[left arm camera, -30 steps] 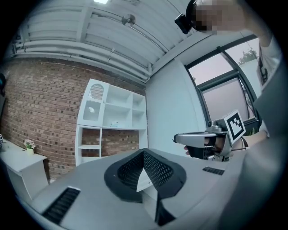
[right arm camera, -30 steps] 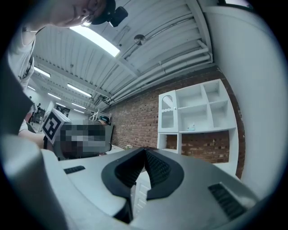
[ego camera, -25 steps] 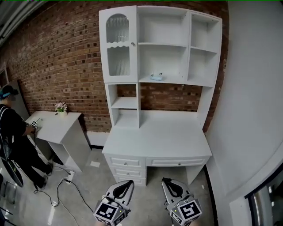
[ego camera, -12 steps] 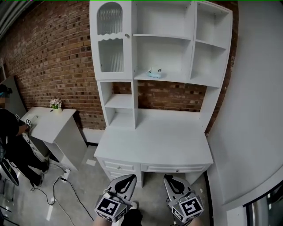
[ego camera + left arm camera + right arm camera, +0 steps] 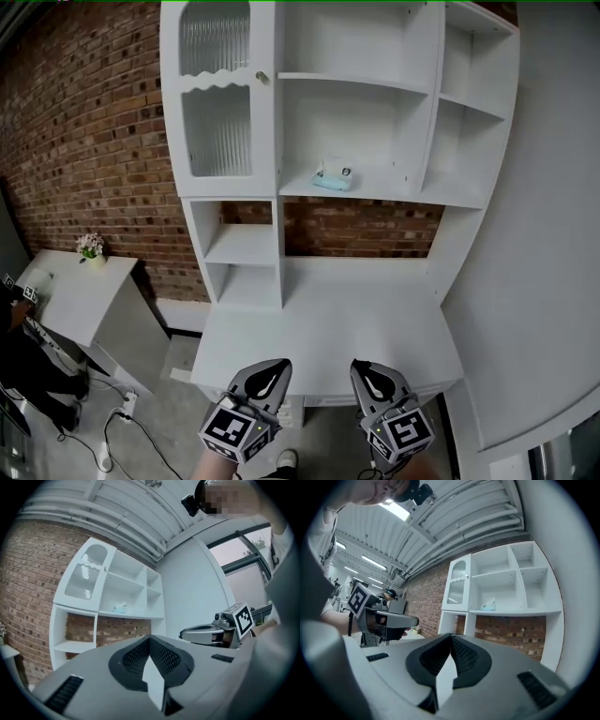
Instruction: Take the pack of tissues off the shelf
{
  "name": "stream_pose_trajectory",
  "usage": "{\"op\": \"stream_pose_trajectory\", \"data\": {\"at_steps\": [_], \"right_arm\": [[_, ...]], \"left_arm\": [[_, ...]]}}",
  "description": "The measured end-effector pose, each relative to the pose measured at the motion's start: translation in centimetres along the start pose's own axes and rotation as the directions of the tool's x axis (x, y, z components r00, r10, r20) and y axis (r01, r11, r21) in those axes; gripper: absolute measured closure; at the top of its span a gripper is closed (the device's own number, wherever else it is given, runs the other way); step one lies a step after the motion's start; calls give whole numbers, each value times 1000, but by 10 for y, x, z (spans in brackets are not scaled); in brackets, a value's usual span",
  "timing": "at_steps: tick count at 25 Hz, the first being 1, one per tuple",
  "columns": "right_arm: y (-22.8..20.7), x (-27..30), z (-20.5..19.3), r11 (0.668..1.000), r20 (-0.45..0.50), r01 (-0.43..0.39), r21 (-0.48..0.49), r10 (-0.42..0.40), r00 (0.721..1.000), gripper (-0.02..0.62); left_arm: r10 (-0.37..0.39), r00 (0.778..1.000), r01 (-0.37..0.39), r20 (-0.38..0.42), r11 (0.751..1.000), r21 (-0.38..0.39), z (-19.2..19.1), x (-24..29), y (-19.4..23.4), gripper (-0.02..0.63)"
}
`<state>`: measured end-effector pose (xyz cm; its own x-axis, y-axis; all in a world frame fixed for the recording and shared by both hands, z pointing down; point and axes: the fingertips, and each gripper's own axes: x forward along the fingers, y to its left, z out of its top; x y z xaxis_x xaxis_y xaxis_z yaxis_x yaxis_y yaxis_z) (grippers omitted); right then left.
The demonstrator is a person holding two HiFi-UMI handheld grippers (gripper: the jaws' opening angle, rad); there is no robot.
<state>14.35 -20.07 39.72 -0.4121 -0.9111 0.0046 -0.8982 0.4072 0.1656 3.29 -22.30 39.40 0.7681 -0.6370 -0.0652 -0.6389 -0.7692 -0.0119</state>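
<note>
pack of tissues [image 5: 333, 176] lies on middle shelf [image 5: 403, 195] of white hutch, right of glass door [image 5: 217, 131], above bare brick. left gripper [image 5: 270, 373] and right gripper [image 5: 367, 375] sit low at front edge of desk [image 5: 375, 319], side by side, well apart from pack. both clenched: jaws together, nothing between them.

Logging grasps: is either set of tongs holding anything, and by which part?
Nothing is held: left tongs and right tongs are shut and empty; the pack of tissues sits on the shelf.
</note>
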Motion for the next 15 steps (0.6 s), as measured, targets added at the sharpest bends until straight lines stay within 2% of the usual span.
{"op": "stream_pose_trajectory", "data": {"at_steps": [4, 8, 12, 15], "right_arm": [[-20, 75, 6, 999, 10, 35, 8, -35, 999, 588], [-36, 133, 7, 998, 12, 59, 19, -59, 998, 588], [-55, 171, 11, 997, 18, 77, 20, -78, 997, 588], [-75, 193, 13, 995, 19, 96, 15, -96, 995, 588]], "left_arm": [[-18, 1000, 18, -10, 1000, 21, 2, 36, 67, 594], [-15, 998, 17, -55, 999, 42, 5, 62, 119, 594], [-38, 999, 38, 6, 999, 34, 5, 92, 150, 594], [-28, 1000, 28, -15, 999, 37, 6, 111, 167, 594]]}}
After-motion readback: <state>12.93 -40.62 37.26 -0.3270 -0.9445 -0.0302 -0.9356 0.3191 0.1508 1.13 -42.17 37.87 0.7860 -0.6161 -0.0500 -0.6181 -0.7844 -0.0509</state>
